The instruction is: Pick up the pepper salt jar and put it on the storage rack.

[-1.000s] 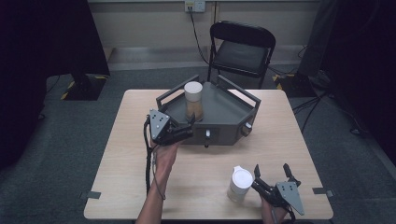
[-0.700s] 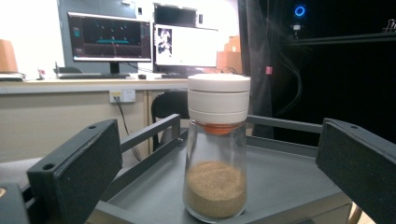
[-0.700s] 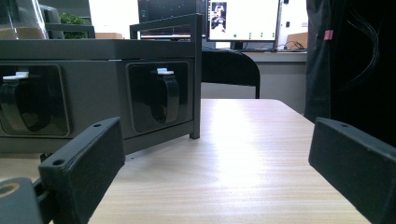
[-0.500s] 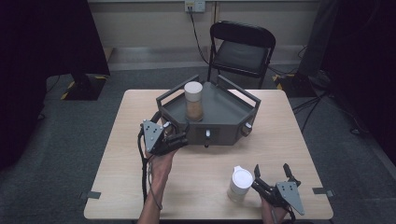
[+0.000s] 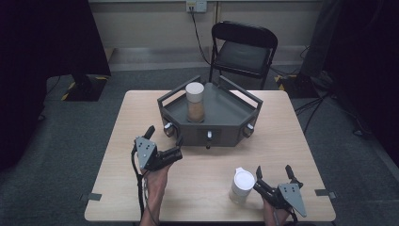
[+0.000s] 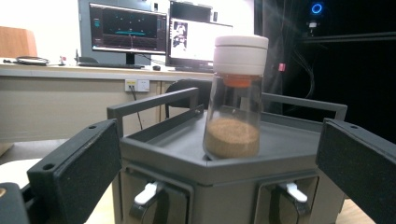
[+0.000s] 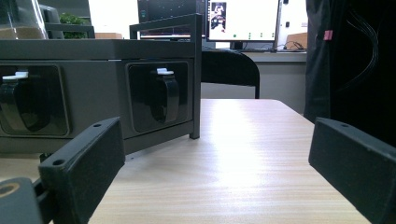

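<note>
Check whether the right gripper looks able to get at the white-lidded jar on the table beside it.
Probably yes: the right gripper is open, the jar stands just to its left on bare table, and nothing lies between them; it would need to turn toward it.

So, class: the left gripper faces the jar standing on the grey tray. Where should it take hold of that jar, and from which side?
Probably on the clear body of the jar, just under the white lid, coming in level from the near side over the front rim of the tray. The jar stands upright with straight round walls, so the open left gripper could close on both sides. The rails bar the other sides.
</note>
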`<state>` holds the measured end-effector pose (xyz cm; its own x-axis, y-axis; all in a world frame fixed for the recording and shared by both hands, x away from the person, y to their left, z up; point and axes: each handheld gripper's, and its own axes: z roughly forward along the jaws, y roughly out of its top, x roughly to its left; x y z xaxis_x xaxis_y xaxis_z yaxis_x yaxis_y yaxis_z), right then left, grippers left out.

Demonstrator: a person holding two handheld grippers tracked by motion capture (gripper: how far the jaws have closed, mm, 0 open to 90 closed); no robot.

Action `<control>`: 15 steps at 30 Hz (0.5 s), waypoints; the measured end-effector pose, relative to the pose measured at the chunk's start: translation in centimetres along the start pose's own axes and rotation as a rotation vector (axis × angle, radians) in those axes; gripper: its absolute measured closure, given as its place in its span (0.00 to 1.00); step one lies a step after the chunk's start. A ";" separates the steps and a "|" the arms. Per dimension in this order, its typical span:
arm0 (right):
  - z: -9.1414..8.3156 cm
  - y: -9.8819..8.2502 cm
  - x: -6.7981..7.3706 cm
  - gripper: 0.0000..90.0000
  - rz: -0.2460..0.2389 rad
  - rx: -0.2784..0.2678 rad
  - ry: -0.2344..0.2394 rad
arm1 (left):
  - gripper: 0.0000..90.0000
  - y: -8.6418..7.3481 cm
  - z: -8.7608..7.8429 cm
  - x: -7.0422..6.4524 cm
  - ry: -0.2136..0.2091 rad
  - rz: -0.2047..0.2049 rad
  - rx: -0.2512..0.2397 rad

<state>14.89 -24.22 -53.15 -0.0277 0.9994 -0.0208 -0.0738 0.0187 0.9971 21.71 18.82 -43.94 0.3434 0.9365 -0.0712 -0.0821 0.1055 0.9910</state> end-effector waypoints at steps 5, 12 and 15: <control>0.0 0.0 0.0 0.02 0.000 0.000 0.000 | 0.00 -1.2 -1.1 -0.5 0.025 0.009 -0.001; 0.0 0.0 0.0 0.02 0.000 0.000 -0.001 | 0.00 -2.6 -2.2 -0.7 0.041 -0.006 0.004; 0.0 0.0 0.0 0.02 -0.001 0.001 -0.001 | 0.00 -3.1 -2.7 -0.9 0.042 0.016 0.012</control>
<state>14.90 -24.20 -53.13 -0.0263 0.9994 -0.0214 -0.0727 0.0195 0.9972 19.15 18.55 -47.26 0.3023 0.9513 -0.0596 -0.0765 0.0866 0.9933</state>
